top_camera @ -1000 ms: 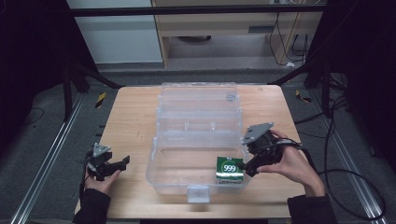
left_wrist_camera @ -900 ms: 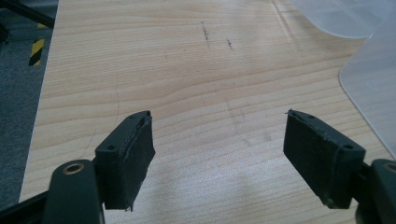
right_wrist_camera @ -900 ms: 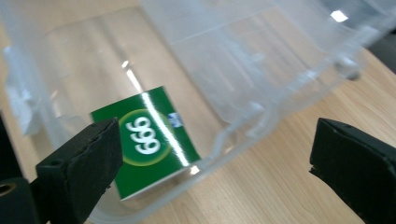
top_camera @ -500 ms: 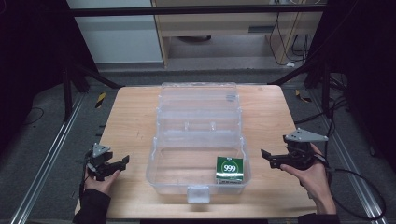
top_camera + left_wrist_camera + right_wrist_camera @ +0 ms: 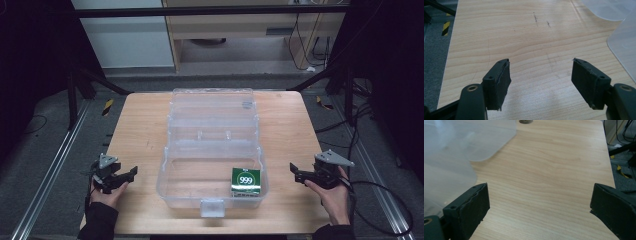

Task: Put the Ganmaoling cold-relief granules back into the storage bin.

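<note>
Small green box marked 999 [image 5: 246, 181] seen placed in front right corner of open clear plastic case [image 5: 176, 186], mid tabletop [image 5: 135, 130]. Left tool [image 5: 128, 173], right tool [image 5: 296, 171] held spread, empty, at sides. Lid closing judged left.

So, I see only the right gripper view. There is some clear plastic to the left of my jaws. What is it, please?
Observer: It is a clear plastic box in the middle of the table, with its lid folded open toward the far side.
Operator: Is anything inside it?
Observer: Yes, a green pack marked 999 sits in the near right corner of the box.
Operator: And where is the other hand-held gripper?
Observer: The left hand-held gripper is near the table's left edge, apart from the box, with its jaws open and nothing between them.
</note>
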`<state>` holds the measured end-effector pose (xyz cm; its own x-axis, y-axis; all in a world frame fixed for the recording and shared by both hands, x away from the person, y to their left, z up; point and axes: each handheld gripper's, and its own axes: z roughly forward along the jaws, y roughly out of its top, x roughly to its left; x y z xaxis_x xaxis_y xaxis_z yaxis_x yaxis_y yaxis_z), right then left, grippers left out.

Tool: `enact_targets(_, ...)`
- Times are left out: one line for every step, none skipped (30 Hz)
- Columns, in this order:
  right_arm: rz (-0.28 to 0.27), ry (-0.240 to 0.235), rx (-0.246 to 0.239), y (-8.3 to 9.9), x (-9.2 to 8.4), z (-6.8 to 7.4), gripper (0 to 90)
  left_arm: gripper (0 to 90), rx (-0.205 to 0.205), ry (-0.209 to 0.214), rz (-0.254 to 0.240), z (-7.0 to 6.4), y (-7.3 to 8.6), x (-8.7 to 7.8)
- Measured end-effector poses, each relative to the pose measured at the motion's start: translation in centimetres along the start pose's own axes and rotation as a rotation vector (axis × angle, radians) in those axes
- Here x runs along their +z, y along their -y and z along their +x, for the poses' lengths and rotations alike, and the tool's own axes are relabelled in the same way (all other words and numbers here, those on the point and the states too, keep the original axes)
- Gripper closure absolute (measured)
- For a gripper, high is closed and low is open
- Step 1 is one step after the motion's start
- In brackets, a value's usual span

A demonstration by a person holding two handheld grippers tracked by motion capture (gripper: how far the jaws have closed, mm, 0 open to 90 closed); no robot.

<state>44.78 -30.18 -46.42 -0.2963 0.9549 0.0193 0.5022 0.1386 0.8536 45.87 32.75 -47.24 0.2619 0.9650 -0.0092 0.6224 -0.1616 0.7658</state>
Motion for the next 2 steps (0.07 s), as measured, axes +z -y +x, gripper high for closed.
enact_targets(0.002, 0.009, 0.003, 0.21, 0.13, -0.17, 2.7, 29.6, 0.000, -0.002, 0.000, 0.01, 0.01, 0.02)
enact_targets(0.007, 0.016, 0.011, 0.38, 0.22, -0.31, 2.7, 29.1, 0.000, -0.004, 0.000, 0.03, 0.03, 0.06)
